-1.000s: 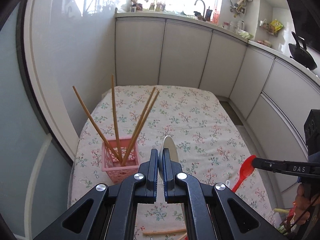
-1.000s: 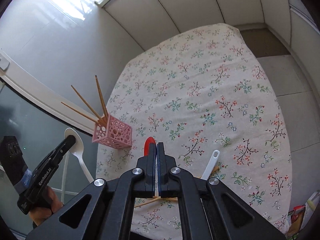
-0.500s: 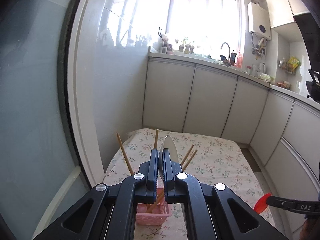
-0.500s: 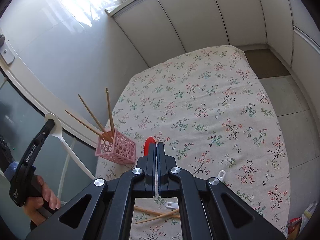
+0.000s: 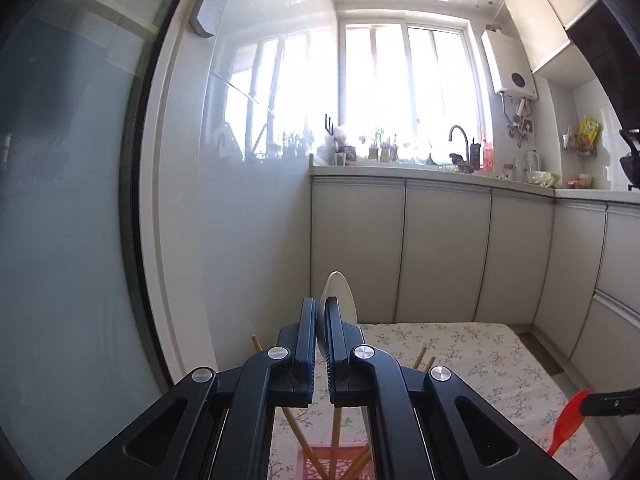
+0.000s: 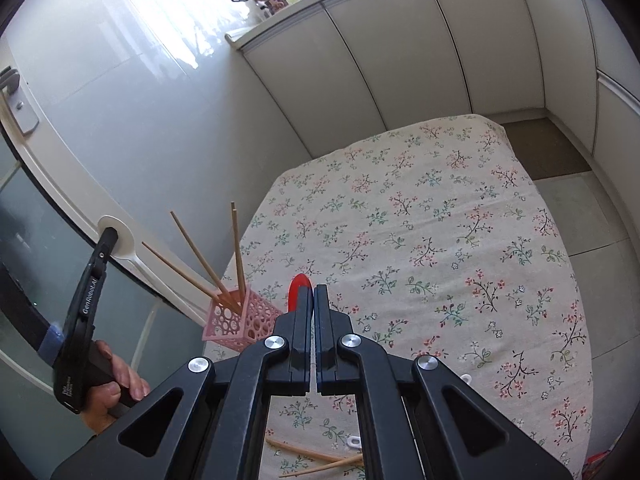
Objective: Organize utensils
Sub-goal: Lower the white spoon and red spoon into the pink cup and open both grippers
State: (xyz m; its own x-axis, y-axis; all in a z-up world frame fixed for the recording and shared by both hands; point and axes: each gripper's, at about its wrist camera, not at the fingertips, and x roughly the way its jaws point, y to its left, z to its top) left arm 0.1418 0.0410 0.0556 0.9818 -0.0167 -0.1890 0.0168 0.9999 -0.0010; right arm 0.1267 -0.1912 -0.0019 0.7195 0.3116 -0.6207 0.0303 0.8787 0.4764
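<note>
- Your left gripper [image 5: 320, 316]: jaws clamped on the white spoon [image 5: 339, 296], bowl end up between the fingertips; from the right wrist, its handle slants down past the pads towards the holder.
- Your right gripper [image 6: 311, 300]: jaws closed on the red spoon [image 6: 298, 286]; its rounded red end pokes up just past the fingertips. From the left wrist, that spoon hangs down from the gripper at the right edge, above the cloth.
- Pink holder [image 6: 240, 322]: perforated square basket, upright near the left edge of the table, just left of your right gripper's tips.
- Chopsticks in holder [image 6: 208, 264]: several wooden sticks, standing and fanned outward to the left.
- Loose chopsticks [image 6: 316, 460]: two, crossed, flat on the cloth close to you, partly hidden by the gripper body.
- White utensil handle tips [image 6: 466, 379]: small pieces showing beside the gripper body; the rest is hidden.
- Floral tablecloth [image 6: 440, 220]: covers the table top.
- Your left hand [image 6: 116, 384]: wrapped around the left gripper's grip, lower left.
- Kitchen cabinets [image 5: 440, 252]: beyond the table, under a counter.
</note>
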